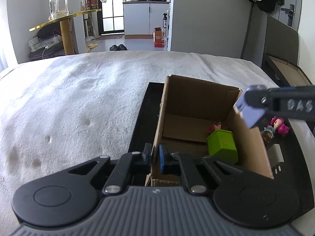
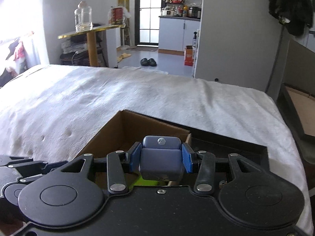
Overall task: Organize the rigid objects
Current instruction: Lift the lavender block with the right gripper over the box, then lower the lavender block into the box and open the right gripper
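An open cardboard box [image 1: 196,106] stands on a black tray [image 1: 141,118] on the white bed. My left gripper [image 1: 155,154] is shut on the box's near left wall. A green block [image 1: 222,145] and a small red figure [image 1: 214,127] lie inside the box. My right gripper [image 2: 160,158] is shut on a purple-grey block [image 2: 160,163] and holds it above the box [image 2: 126,129]; it also shows in the left wrist view [image 1: 251,108] over the box's right wall. A pink-haired doll [image 1: 275,127] and a white plug [image 1: 276,155] lie on the tray right of the box.
The white blanket [image 1: 78,98] spreads left and behind. A dark headboard and wooden ledge [image 1: 285,72] stand at the right. A gold side table with a glass jar [image 1: 58,2] is beyond the bed.
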